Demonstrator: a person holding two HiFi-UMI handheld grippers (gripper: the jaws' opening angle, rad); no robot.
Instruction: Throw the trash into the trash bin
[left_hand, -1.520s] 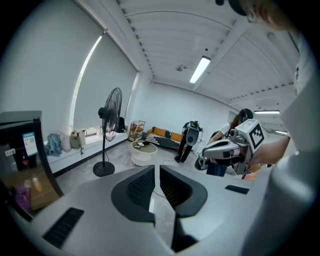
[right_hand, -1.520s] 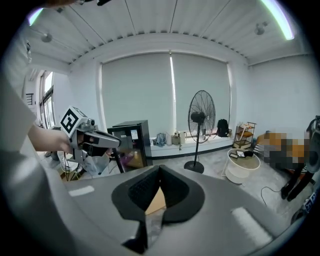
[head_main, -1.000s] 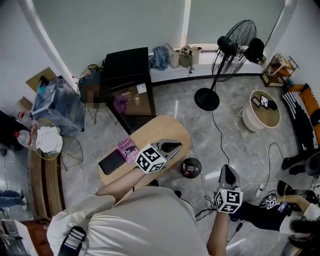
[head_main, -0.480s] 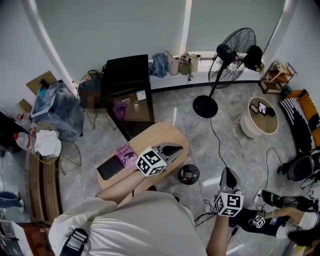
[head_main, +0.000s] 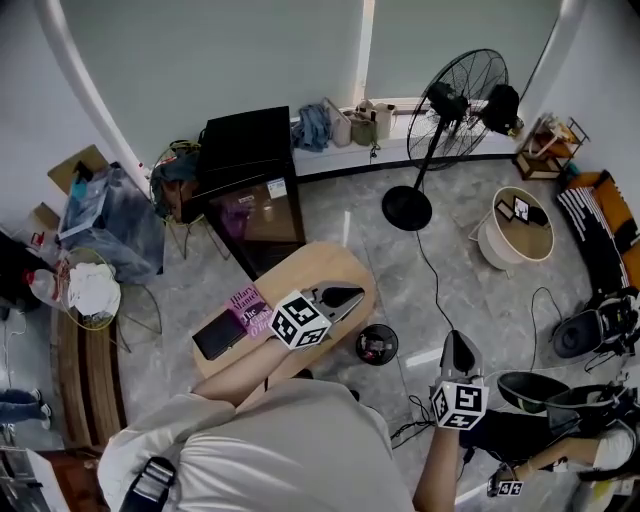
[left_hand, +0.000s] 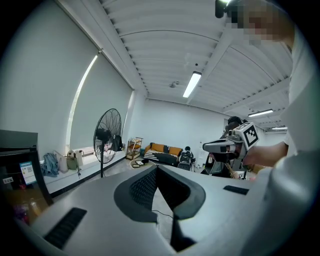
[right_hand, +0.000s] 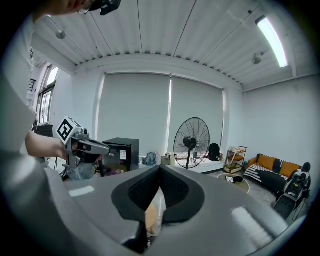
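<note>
1. At the left, the oval wooden surface (head_main: 322, 262) carries a pink book (head_main: 250, 308) and a flat black item (head_main: 220, 335). No loose trash can be made out on it.
2. The left gripper (head_main: 353, 295) hovers over the near right end of that surface. It is clenched, with its tips meeting and nothing between them.
3. Just right of the surface, the small round black trash bin (head_main: 394, 350) stands on the floor between the 2 grippers. Something reddish lies inside it, too small to name.
4. The right gripper (head_main: 456, 340) hangs right of the bin and nearer the person, above bare floor. Its jaws are also pressed together and hold nothing.
5. Neither gripper carries anything and the bin already has contents. By my reading this is a pause between steps: either a drop is done or no piece has been picked yet. No trash outside the bin shows in these views.
6. The next move would be to find any remaining piece and open 1 gripper over it. The jaws then close on it, carry it above the bin's mouth and let go. The mouth looks narrow, so the release should be centred well over it.
</note>
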